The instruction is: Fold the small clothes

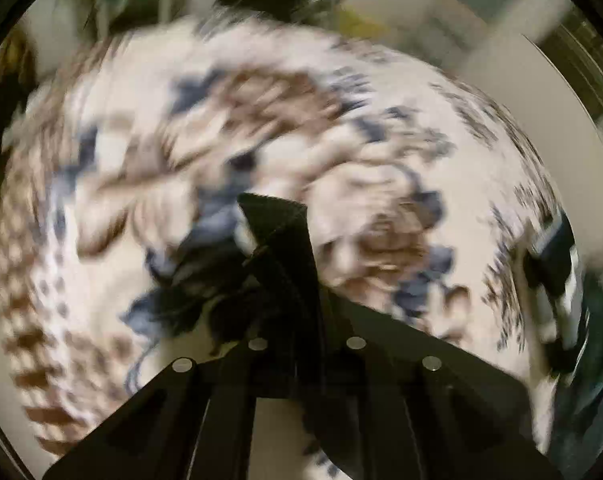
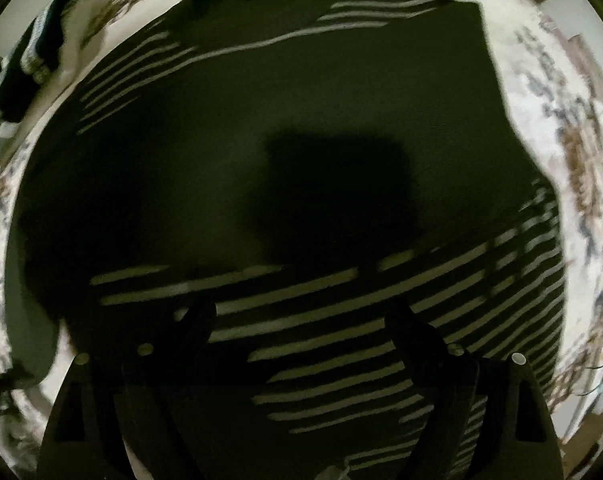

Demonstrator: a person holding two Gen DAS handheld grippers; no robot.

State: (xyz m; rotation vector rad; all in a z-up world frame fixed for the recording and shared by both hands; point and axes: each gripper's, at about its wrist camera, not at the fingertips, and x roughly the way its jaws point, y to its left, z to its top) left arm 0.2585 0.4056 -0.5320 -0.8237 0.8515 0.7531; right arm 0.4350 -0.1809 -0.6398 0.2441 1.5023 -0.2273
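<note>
A floral bedspread (image 1: 381, 92), white with brown and blue blooms, fills nearly the whole left wrist view, though heavy blur smears its pattern. In the right wrist view the same cloth (image 2: 573, 128) shows only as a rim around a dark green garment with white stripes (image 2: 301, 120), which lies spread flat and takes up most of the frame. A square shadow falls on its plain middle band.

Along the bedspread's edge sits a pile of dark and white striped clothes (image 2: 25, 60), well apart from the spread garment; it appears in the left wrist view too (image 1: 557, 280), cut off by the lens border and too blurred to sort into pieces.

The right gripper (image 2: 301, 320) points down over the garment's striped lower part with its fingers set wide apart, nothing between them. I cannot tell whether the tips touch the fabric.

The left gripper (image 1: 285, 248) is raised over the bedspread, its fingers drawn together on a dark strip of cloth (image 1: 273, 216) that sticks up past the tips. What garment that strip belongs to is unclear.
</note>
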